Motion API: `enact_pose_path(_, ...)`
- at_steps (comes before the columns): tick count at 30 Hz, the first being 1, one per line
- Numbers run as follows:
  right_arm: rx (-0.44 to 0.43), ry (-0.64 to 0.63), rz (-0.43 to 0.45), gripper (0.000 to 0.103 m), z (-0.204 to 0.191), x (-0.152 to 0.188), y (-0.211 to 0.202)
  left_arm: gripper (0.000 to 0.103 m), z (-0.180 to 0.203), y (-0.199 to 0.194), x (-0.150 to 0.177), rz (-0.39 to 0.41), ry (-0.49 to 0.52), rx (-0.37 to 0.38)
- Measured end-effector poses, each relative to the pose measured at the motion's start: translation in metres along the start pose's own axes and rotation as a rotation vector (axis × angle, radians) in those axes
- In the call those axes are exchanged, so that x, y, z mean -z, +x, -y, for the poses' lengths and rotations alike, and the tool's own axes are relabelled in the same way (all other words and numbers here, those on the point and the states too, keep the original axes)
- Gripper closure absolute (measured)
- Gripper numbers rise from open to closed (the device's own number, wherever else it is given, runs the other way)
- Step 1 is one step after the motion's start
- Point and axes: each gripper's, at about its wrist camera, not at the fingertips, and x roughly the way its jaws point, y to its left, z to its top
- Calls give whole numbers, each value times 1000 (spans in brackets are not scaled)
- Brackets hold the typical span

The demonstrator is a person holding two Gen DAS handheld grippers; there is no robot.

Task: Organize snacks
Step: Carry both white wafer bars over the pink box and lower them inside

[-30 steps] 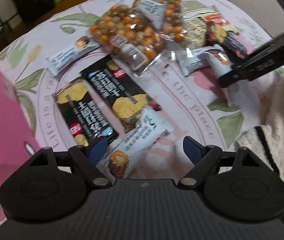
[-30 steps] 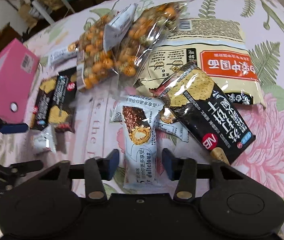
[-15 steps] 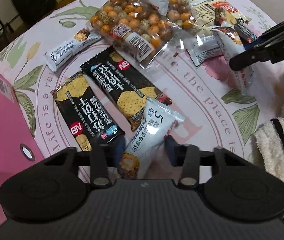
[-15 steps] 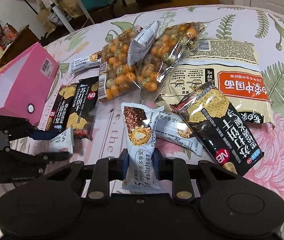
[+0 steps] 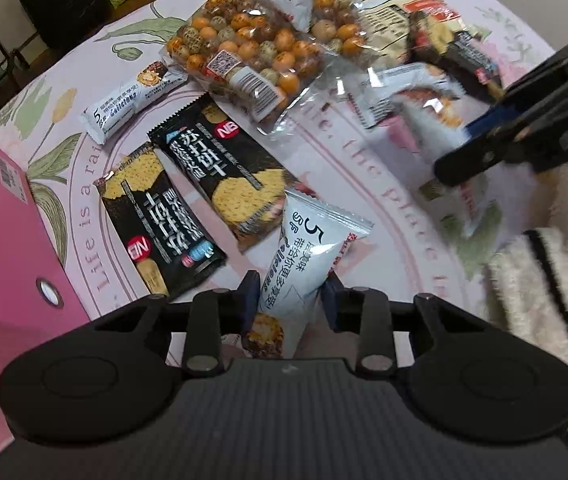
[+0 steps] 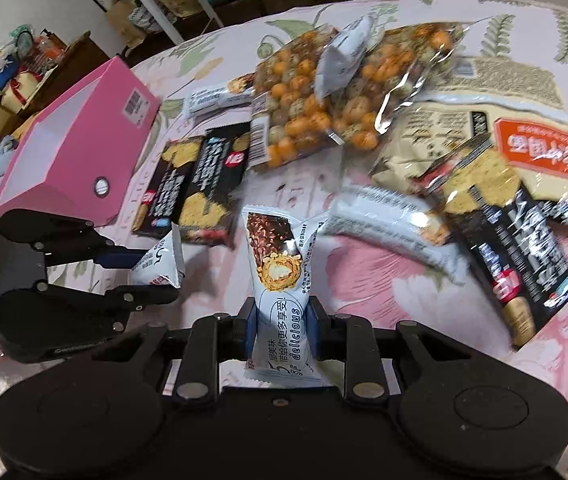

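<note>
1. Leftmost: pink box [image 6: 71, 152] lies at the surface [image 5: 364, 184] edge, open side facing the hand-held grippers, likely the bin for the snacks.
2. Left hand-held gripper [image 5: 290, 300] is clamped on a white snack bar [image 5: 304, 256], gripped low on the wrapper so the sealed end sticks out forward.
3. Right hand-held gripper [image 6: 281, 320] is clamped on a second white bar [image 6: 279, 280], same hold.
4. Black cracker packs [image 5: 187, 200] and nut bags [image 5: 251, 56] lie loose, unsorted.

glossy foil snack wrapper [image 6: 279, 280], matt black plastic tongs [image 6: 281, 320]
</note>
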Motion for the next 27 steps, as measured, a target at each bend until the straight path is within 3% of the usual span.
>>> enact_pose_path(3, 4, -24, -35, 74, -11, 9, 8, 71, 4, -14, 2, -32, -55, 46)
enact_pose_path(8, 32, -91, -44, 74, -31, 20, 4, 71, 6, -44, 11, -9, -135, 53)
enact_pose_path(14, 65, -195, -70, 74, -63, 38, -11, 71, 0, -68, 30, -70, -225, 93)
enact_pose_path(19, 45, -275, -49, 74, -95, 40, -33, 71, -3, -97, 44, -78, -251, 56)
enact_pose_path(27, -25, -370, -38, 74, -150, 23, -64, 71, -16, -156, 61, -25, -310, 11)
